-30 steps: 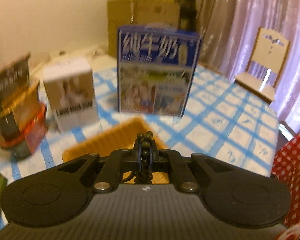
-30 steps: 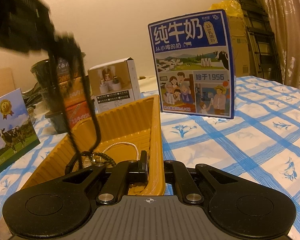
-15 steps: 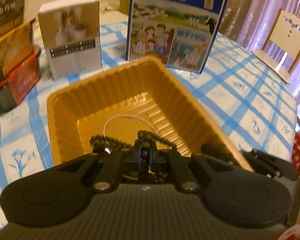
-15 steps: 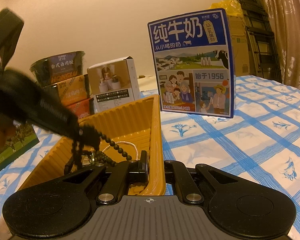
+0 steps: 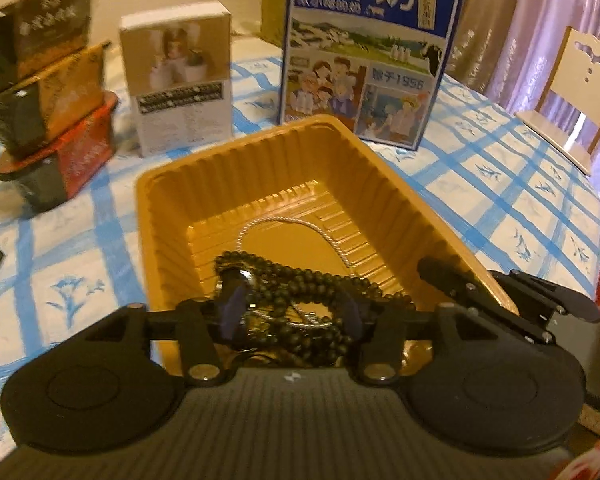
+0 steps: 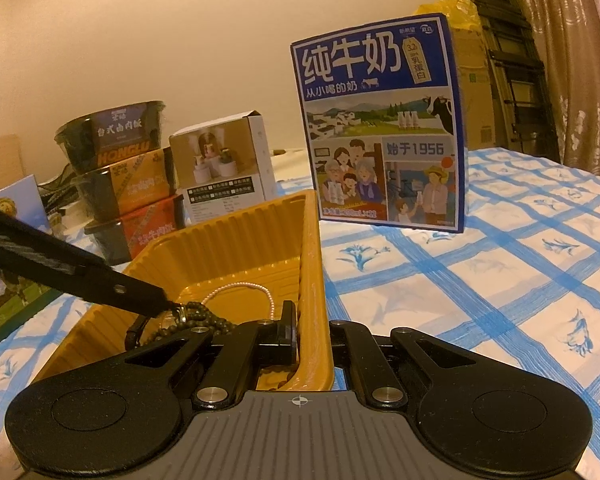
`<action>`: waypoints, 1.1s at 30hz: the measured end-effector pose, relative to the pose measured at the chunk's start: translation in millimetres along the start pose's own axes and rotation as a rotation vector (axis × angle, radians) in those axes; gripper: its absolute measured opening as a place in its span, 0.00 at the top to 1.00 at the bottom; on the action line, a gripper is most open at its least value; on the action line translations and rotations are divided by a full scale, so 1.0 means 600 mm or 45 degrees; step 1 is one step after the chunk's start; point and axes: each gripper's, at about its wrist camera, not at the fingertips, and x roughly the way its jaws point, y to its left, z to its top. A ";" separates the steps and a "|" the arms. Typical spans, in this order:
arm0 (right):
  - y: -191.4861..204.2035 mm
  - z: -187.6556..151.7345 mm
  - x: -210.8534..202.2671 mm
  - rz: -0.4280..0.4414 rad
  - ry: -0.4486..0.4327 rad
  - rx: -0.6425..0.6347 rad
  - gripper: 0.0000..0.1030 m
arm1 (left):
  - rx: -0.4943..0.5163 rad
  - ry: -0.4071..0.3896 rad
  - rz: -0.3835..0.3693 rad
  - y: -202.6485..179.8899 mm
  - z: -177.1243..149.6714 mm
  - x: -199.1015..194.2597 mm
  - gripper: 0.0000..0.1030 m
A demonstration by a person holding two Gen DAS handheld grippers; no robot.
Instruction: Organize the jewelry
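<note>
Since I've got the L gripper [image 5: 290,314] spread wide over the tray [image 5: 384,184], the dark bead string [image 5: 312,280] lies loose inside w/ the white chain [image 5: 300,222]. R gripper [image 6: 311,334] pinches the tray's right wall, prob. to steady it. Milk carton [image 6: 380,120] and white box [image 5: 180,76] crowd the far side.

Dark bead necklace [image 5: 312,280] near end hidden behind gripper body; noodle bowls [image 5: 40,92] motion-blurred.

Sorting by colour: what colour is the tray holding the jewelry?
Golden-orange tray, clearest in the left wrist view.
</note>
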 end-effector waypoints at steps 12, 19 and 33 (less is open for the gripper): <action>0.041 0.004 0.036 0.018 0.027 0.041 0.95 | -0.037 -0.075 0.161 0.062 -0.028 -0.065 0.47; 0.089 0.002 0.080 0.086 0.054 0.038 0.95 | -0.082 -0.092 0.213 0.101 -0.042 -0.088 0.46; 0.090 0.002 0.114 0.091 0.161 0.059 0.95 | -0.166 -0.082 0.286 0.130 -0.060 -0.087 0.36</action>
